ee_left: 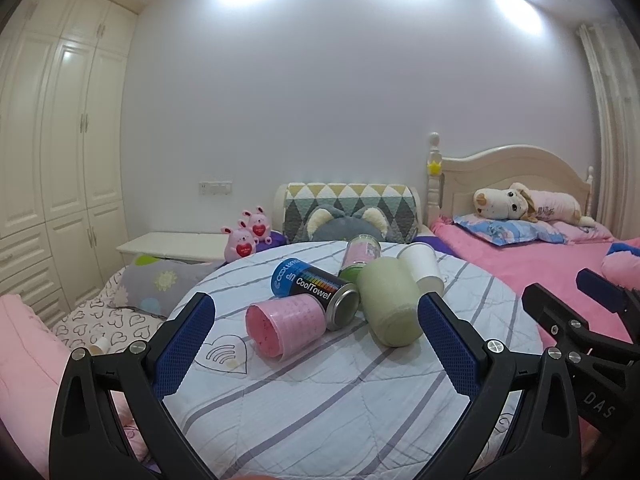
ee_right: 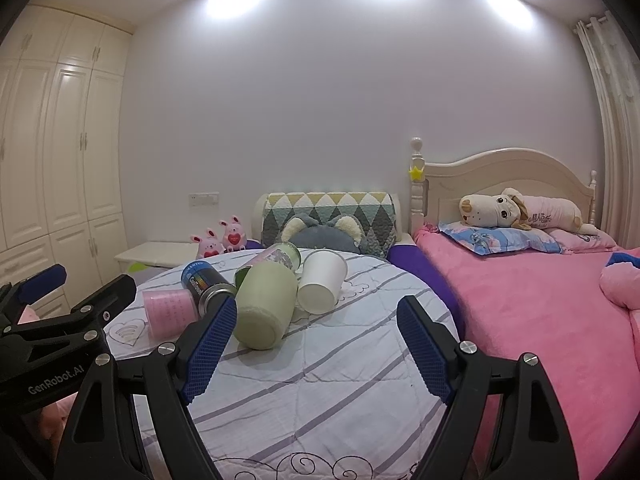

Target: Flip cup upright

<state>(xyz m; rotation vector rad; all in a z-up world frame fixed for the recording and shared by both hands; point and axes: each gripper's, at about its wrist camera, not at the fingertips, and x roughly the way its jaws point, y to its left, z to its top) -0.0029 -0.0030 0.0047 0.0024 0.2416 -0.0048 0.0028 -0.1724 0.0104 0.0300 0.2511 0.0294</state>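
Observation:
Several cups lie on their sides in a cluster on a round table covered with a striped white quilt (ee_left: pixel 320 392). A pink cup (ee_left: pixel 286 324) lies nearest left, a black and blue CoolTowel can (ee_left: pixel 316 290) behind it, a pale green cup (ee_left: pixel 390 304) in the middle, a white paper cup (ee_left: pixel 422 266) at the right, and a clear jar with a green lid (ee_left: pixel 360 258) at the back. My left gripper (ee_left: pixel 316 324) is open and empty, just short of the pink cup. My right gripper (ee_right: pixel 316 324) is open and empty, in front of the green cup (ee_right: pixel 264 304) and the white cup (ee_right: pixel 320 280).
A pink bed (ee_right: pixel 540 320) with a plush dog (ee_right: pixel 520 210) lies to the right of the table. A grey cushion and a patterned headboard (ee_left: pixel 348 208) stand behind it. A white nightstand (ee_left: pixel 176 246), pink plush rabbits (ee_left: pixel 248 236) and a wardrobe (ee_left: pixel 60 160) are on the left.

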